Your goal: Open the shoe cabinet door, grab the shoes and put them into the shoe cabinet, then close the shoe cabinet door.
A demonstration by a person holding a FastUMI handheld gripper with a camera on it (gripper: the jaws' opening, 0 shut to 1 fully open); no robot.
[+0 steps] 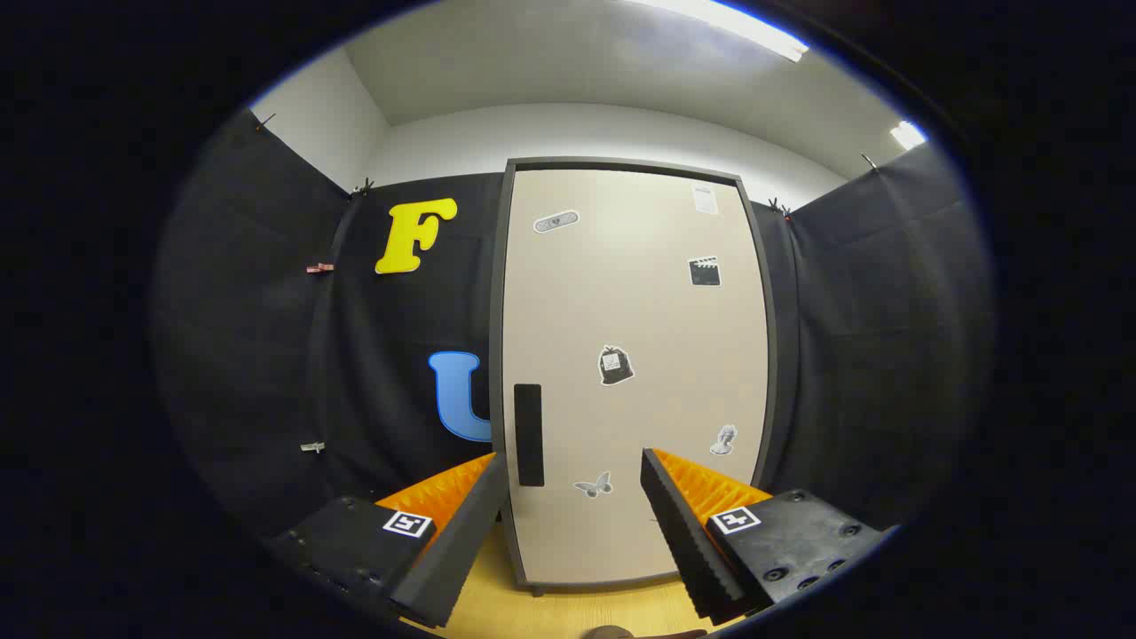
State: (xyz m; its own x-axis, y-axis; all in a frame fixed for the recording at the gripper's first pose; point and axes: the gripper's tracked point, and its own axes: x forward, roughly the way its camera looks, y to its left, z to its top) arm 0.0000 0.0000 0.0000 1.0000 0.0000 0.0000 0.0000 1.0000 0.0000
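While gripper (572, 484) gapes, shoe cabinet (635, 373) stands upright.

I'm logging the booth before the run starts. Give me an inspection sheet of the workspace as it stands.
Surface: light wooden floor, bare where it shows between the fingers.
Job's things: shoe cabinet upright beyond the fingers, door shut; dark handle near its left edge.
Clutter: small stickers on the door; a dark rounded thing at the very bottom, too cut off to tell.
Grippers: gripper open, fingers apart, holding nothing, short of the cabinet.
Cables: nothing seen.
Surroundings: black cloth wall with clips; white wall and ceiling lights above.
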